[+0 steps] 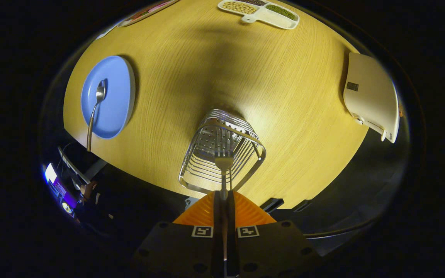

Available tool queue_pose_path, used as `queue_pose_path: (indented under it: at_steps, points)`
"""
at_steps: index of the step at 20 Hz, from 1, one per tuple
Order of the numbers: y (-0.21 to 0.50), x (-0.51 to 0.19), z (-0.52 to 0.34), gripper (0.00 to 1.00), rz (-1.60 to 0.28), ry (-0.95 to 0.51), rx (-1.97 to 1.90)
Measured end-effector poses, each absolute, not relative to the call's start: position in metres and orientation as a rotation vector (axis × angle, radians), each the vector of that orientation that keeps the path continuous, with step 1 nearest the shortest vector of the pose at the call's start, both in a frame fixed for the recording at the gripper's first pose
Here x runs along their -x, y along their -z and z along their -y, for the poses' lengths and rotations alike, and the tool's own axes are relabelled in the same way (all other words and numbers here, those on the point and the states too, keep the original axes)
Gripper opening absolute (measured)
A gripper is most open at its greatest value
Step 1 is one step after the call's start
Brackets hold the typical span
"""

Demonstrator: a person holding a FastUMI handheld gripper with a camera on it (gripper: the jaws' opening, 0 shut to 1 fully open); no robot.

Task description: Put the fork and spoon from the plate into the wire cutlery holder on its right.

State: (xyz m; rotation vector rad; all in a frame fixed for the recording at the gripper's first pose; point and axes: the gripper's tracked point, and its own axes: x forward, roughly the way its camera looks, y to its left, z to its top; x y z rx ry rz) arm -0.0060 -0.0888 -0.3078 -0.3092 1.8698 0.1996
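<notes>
- The fork (224, 164) is plain metal, its thin handle pinched between the two fingers of the gripper (224, 197), which are clenched on it; its tines point ahead, down into the open top of the wire cutlery holder (222, 154).
- The holder is a basket of bright metal wires with a perforated bottom, standing on the wooden table (269, 85) just ahead of the fingers.
- The spoon (95, 112) lies on the blue plate (116, 96), well apart to the holder's left, its bowl on the plate and its handle reaching past the rim and the table's edge.
- Beyond the holder sits a white divided dish (261, 13) holding beans; a white flat device (371, 96) lies to the right.
</notes>
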Motion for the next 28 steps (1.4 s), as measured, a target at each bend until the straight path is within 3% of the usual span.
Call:
queue_pose_path:
  at_steps: [4,8,11,18,28]
  points:
    - [0.313,-0.002,0.082,0.12,-1.816,-0.225,0.286]
    - [0.304,-0.022,0.076,0.16,-1.641,-0.233,0.257]
    - [0.284,-0.029,0.065,0.33,-1.478,-0.254,0.214]
    - [0.228,-0.033,-0.026,0.43,-1.166,-0.322,-0.073]
    - [0.264,0.004,-0.190,0.46,-1.189,-0.434,-0.259]
